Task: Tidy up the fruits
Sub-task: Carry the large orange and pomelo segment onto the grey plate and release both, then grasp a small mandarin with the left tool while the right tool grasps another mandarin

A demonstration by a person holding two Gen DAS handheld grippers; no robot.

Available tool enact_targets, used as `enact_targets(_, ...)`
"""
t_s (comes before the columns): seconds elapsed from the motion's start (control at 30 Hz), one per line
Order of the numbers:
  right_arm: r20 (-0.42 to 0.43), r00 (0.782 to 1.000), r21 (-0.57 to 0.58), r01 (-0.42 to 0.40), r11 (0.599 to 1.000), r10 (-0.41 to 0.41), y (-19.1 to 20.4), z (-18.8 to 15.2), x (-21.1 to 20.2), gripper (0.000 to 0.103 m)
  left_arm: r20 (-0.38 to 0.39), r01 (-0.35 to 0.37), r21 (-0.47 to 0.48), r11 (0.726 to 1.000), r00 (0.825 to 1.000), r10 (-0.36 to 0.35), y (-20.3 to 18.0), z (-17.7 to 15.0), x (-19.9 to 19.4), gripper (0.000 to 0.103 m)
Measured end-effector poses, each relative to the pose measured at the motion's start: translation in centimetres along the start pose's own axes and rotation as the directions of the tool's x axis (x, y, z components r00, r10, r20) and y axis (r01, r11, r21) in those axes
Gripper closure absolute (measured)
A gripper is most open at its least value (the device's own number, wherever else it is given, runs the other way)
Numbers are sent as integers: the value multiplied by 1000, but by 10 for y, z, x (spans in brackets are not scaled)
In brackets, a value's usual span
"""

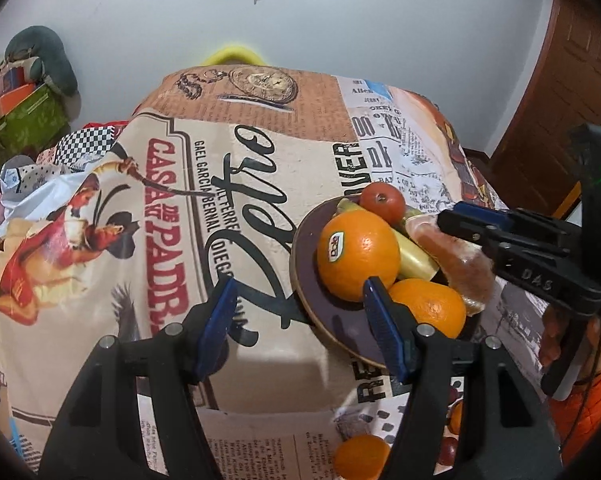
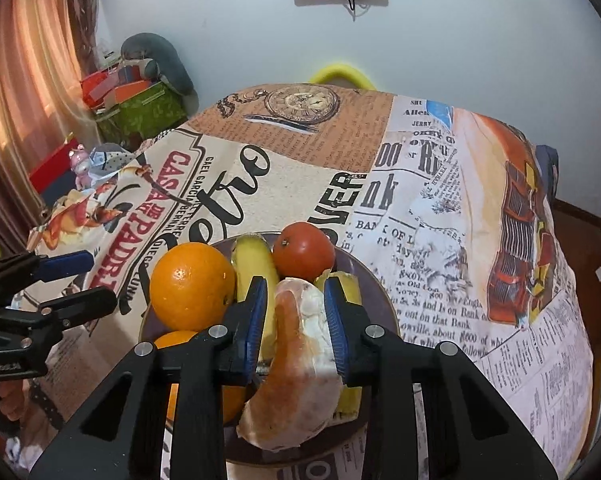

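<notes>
A dark round plate (image 1: pixel 312 308) (image 2: pixel 378 294) sits on the printed tablecloth, piled with fruit. On it are a big stickered orange (image 1: pixel 358 256) (image 2: pixel 192 284), a second orange (image 1: pixel 428 308) (image 2: pixel 172 340), a banana (image 1: pixel 414 258) (image 2: pixel 254 264) and a red tomato-like fruit (image 1: pixel 382 200) (image 2: pixel 303 256). My right gripper (image 2: pixel 296 280) (image 1: pixel 450 220) is shut on a peeled pinkish grapefruit wedge (image 2: pixel 296 364) (image 1: pixel 456 264), held over the plate. My left gripper (image 1: pixel 296 284) (image 2: pixel 100 278) stands open at the plate's left rim with nothing between its fingers.
The tablecloth (image 1: pixel 172 240) drapes over the table's edges on all sides. A yellow chair back (image 1: pixel 232 54) rises behind the far edge. Boxes and clutter (image 1: pixel 24 116) stand at the left, and a wooden door (image 1: pixel 560 80) at the right. A hand (image 1: pixel 552 336) holds the right gripper.
</notes>
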State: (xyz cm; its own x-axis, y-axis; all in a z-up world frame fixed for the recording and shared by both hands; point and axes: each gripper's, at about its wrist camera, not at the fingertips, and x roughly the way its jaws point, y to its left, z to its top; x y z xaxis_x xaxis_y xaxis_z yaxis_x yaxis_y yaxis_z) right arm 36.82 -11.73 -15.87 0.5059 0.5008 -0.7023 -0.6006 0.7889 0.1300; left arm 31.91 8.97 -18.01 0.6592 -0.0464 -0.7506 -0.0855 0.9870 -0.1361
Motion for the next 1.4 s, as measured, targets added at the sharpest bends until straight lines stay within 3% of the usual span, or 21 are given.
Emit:
enact_targets(0.17, 12, 1000, 14, -2, 1000, 2, 1, -7, -20, 75, 1, 6, 3, 1000, 1000, -6, -4, -4, -5, 38)
enact_targets(0.43, 40, 999, 3, 21, 1000, -21, 21, -36, -62, 59, 16, 6, 33, 999, 1000, -6, -17, -17, -35, 38)
enact_targets(0.83, 27, 999, 22, 31, 999, -32, 44, -73, -95, 59, 30, 8, 50, 999, 999, -10, -26, -47, -84, 38)
enact_targets(1.4, -82, 996, 32, 19, 999, -16, 54, -112, -67, 59, -87, 36, 103, 994, 996, -27, -25, -85, -55, 38)
